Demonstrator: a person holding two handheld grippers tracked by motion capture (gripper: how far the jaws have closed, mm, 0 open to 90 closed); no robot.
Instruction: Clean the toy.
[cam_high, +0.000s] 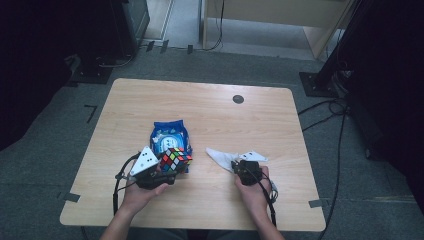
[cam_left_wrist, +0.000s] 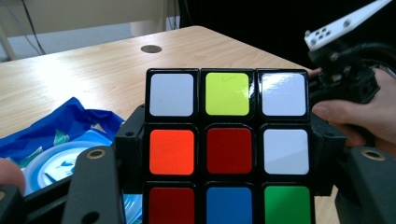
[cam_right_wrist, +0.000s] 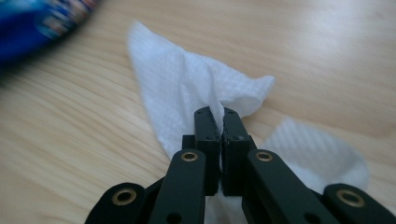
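A scrambled colour cube (cam_high: 175, 159) is clamped between the jaws of my left gripper (cam_high: 167, 167), held just above the table at centre left. In the left gripper view the cube (cam_left_wrist: 228, 145) shows white, yellow, orange, red, blue and green squares, with the gripper (cam_left_wrist: 228, 154) shut on its sides. A white wet wipe (cam_high: 220, 155) lies crumpled on the table to the right. My right gripper (cam_high: 239, 164) is shut on a fold of it. In the right gripper view the wipe (cam_right_wrist: 180, 86) is pinched between the closed tips of the gripper (cam_right_wrist: 220, 122).
A blue pack of wipes (cam_high: 169, 136) lies behind the cube on the wooden table (cam_high: 210, 115). A dark round cap (cam_high: 238, 99) sits in the tabletop at the far right. Cables and dark stands surround the table on the grey floor.
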